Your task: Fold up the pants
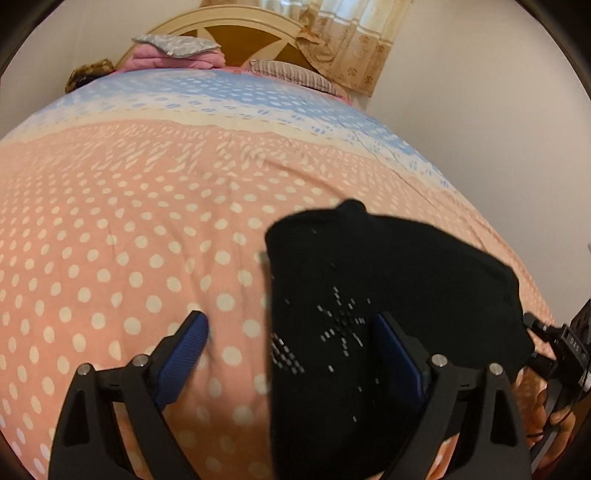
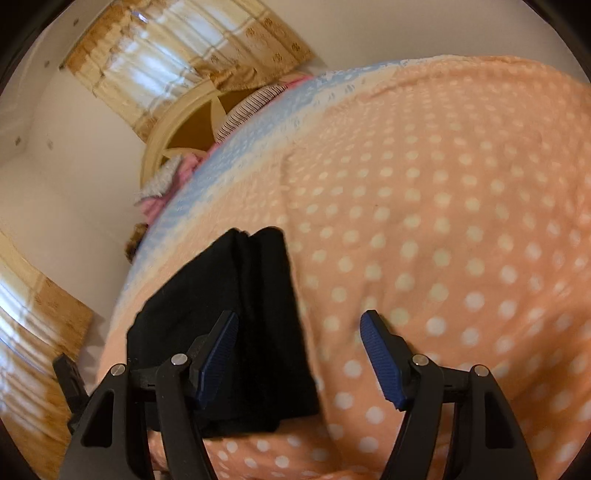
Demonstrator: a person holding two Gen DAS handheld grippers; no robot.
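The black pants point(image 1: 388, 280) lie folded into a compact stack on the pink polka-dot bedspread point(image 1: 129, 229); a white stitched pattern shows on top. My left gripper point(image 1: 291, 332) is open above the stack's left edge, one finger over the bedspread and one over the pants. In the right wrist view the pants point(image 2: 229, 314) lie at lower left and my right gripper point(image 2: 299, 332) is open and empty, left finger over the pants, right finger over the bedspread point(image 2: 461, 221). The right gripper's body point(image 1: 565, 350) shows at the left view's right edge.
A cream headboard point(image 1: 229, 33) with pillows and a pink blanket point(image 1: 166, 55) stands at the bed's far end. Curtains point(image 2: 166, 66) hang by the wall. The bed's right edge point(image 1: 491, 206) drops off beside the pants.
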